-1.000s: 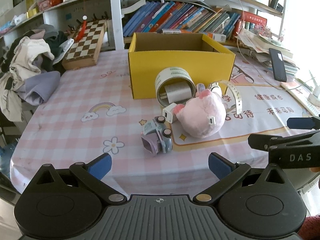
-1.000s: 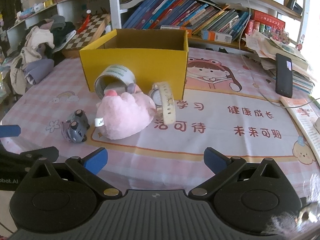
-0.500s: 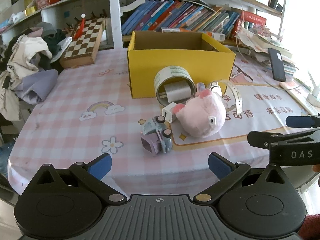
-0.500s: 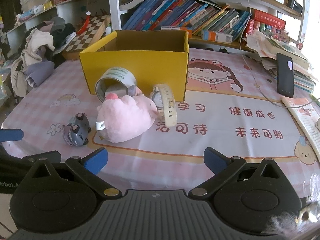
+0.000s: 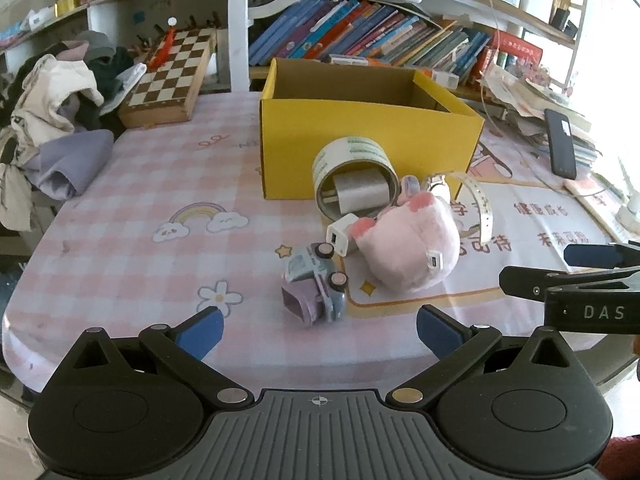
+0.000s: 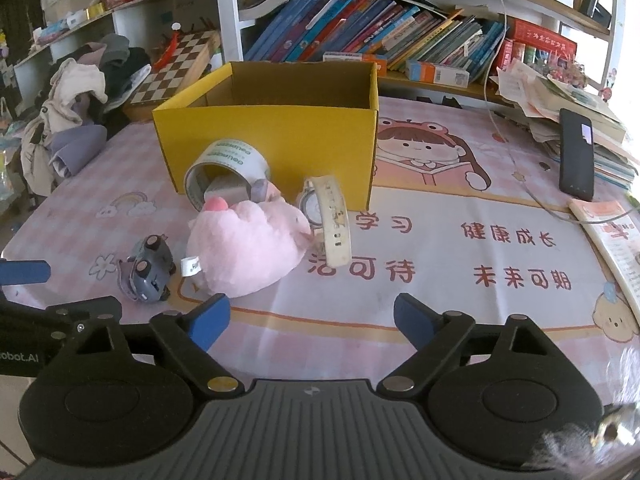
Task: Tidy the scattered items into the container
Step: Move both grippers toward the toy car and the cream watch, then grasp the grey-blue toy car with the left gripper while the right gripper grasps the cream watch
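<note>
An open yellow box (image 5: 360, 144) (image 6: 276, 136) stands on the table. In front of it lie a tape roll (image 5: 354, 178) (image 6: 226, 172) with a grey charger inside, a small white charger (image 5: 340, 234), a pink plush toy (image 5: 408, 252) (image 6: 246, 248), a cream watch (image 5: 478, 208) (image 6: 330, 220) and a small toy car (image 5: 316, 284) (image 6: 148, 270). My left gripper (image 5: 320, 330) is open and empty, just short of the car. My right gripper (image 6: 312, 316) is open and empty, near the plush and watch.
A chessboard (image 5: 172, 76) and a pile of clothes (image 5: 52, 128) lie at the back left. A black phone (image 6: 576, 156) and stacked papers sit at the right. Bookshelves (image 6: 360, 36) stand behind the box. The pink checked tablecloth (image 5: 140, 200) ends just below both grippers.
Both grippers have moved slightly forward toward the items. Nothing on the table has moved, and both stay open.
</note>
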`<state>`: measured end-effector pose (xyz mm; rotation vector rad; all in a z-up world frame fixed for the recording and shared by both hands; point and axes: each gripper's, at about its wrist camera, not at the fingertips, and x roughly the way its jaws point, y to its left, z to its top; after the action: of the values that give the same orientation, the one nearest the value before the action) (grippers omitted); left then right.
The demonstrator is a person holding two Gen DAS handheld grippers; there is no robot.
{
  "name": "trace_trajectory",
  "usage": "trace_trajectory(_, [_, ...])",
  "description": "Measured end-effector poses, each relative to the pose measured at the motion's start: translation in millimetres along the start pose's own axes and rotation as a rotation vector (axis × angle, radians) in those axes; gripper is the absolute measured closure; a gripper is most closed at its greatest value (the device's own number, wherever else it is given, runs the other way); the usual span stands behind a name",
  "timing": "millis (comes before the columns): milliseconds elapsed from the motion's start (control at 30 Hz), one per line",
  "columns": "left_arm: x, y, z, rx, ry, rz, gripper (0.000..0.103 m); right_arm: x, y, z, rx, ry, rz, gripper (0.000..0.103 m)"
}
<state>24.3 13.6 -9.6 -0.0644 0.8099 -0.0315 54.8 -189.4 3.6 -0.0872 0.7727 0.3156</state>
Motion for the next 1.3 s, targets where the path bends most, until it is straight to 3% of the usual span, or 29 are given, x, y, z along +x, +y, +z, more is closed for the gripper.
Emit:
trace_trajectory(333, [26.8,11.3,10.4,-0.037,0.039,0.001,0.002,24.4,-9.1,19.0,-0.010,0.020,-0.001,0.019])
trace_trajectory(533, [44.0,16.3,18.2,-0.050,0.060,0.014,0.012,40.5,-17.4,34.5,0.000,0.030,0.011,0.025])
trace_trajectory(800, [64.1,23.0,27.2,-0.075,0.088,0.018,0.020,70.5,-29.2,55.1,0.027,0.071,-0.010,0.051])
trace_trajectory(1033, [78.6,23.8,29.6,-0.089,0.130,0.005,0.025,81.6,-29.2,62.6,-0.006,0.071,0.009,0.060])
trace_trajectory(1133, [81.4,24.5,30.4,-0.089,0.137,-0.007,0.028,83.4,-22.5,63.9,-0.063,0.053,0.017,0.069])
trace_trajectory(1200, [82.0,23.9,30.3,-0.082,0.138,-0.015,0.034,83.2,-17.9,64.5,-0.100,0.041,0.019,0.082])
trace_trajectory(1233, [82.1,23.6,30.0,-0.080,0.138,-0.020,0.036,82.9,-16.4,64.6,-0.114,0.037,0.022,0.084])
trace_trajectory(1267, [82.0,23.8,29.6,-0.081,0.137,-0.029,0.041,82.3,-15.2,64.5,-0.125,0.034,0.023,0.084])
trace_trajectory(1300, [81.8,24.2,29.1,-0.084,0.137,-0.042,0.053,81.5,-14.5,64.4,-0.131,0.029,0.021,0.084])
